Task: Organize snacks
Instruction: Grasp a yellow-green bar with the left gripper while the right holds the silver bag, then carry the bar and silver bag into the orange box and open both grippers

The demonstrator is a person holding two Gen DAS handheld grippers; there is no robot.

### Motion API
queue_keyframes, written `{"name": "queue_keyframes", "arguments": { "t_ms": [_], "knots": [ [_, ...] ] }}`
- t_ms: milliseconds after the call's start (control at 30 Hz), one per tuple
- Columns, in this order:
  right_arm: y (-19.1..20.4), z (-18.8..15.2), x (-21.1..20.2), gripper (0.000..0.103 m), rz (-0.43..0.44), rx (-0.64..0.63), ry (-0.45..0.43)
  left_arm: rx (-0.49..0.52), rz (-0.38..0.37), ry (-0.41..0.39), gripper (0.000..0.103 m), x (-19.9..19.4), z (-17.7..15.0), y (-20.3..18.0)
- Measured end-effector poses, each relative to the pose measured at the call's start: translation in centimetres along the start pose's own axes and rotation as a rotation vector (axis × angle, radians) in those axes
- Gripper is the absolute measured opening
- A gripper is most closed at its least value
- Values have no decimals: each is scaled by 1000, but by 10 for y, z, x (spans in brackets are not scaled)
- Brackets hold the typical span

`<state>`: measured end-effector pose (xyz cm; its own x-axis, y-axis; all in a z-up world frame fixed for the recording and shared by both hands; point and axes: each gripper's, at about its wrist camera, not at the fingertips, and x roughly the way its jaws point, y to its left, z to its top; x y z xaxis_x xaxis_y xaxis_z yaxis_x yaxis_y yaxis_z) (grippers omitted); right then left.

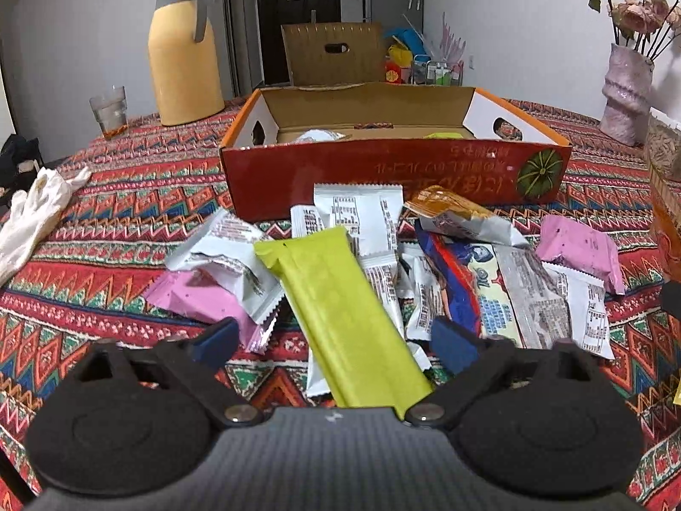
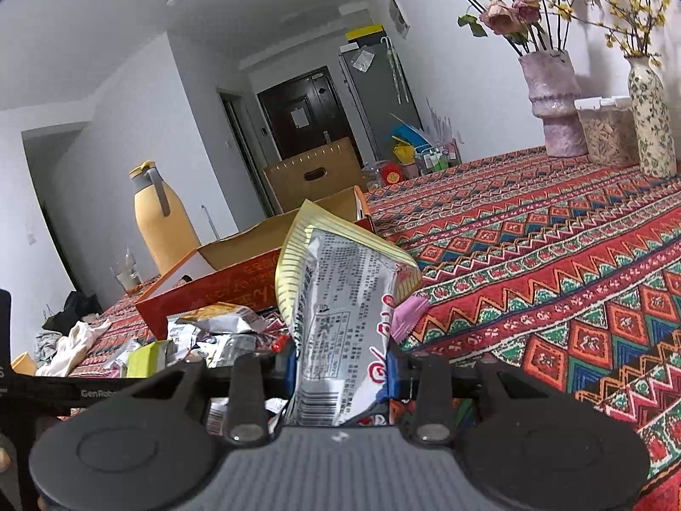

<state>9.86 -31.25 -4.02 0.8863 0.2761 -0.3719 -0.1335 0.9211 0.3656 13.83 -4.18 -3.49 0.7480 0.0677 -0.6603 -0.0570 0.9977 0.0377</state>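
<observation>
A pile of snack packets lies on the patterned tablecloth in front of an open red cardboard box (image 1: 396, 179). In the left wrist view my left gripper (image 1: 336, 340) is open, its blue pads either side of a long lime-green packet (image 1: 340, 311) lying on the pile. Pink packets (image 1: 200, 298) and white ones (image 1: 361, 208) lie around it. In the right wrist view my right gripper (image 2: 340, 366) is shut on a silver and yellow snack packet (image 2: 336, 298), held upright above the pile. The box (image 2: 238, 281) is just behind it.
A yellow thermos jug (image 1: 183, 51) and a glass (image 1: 110, 110) stand at the back left. A white cloth (image 1: 34, 213) lies at the left. Vases with flowers (image 2: 553, 106) and a jar (image 2: 608, 136) stand at the far right edge. Another cardboard box (image 1: 336, 55) sits behind the table.
</observation>
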Motion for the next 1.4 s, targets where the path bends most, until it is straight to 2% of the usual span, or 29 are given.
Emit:
{"name": "queue_keyframes", "arguments": {
  "t_ms": [133, 167, 367, 800, 1100, 1400],
  "knots": [
    [1, -2, -2, 36, 12, 0, -1, -9, -36, 15, 61, 0, -1, 2],
    [2, -2, -3, 36, 13, 0, -2, -1, -42, 13, 53, -2, -2, 0],
    [8, -4, -11, 36, 18, -8, -10, 21, -54, 4, 39, -10, -5, -2],
    [33, -3, -22, 36, 16, -58, -25, 22, -78, -72, 38, -40, -1, 12],
    [53, 9, -14, 36, -1, -114, -48, 12, -101, -166, 38, -57, 26, 22],
    [73, 38, 12, 36, -8, -168, -89, -1, -119, -219, 38, -52, 60, 26]
  ]
}}
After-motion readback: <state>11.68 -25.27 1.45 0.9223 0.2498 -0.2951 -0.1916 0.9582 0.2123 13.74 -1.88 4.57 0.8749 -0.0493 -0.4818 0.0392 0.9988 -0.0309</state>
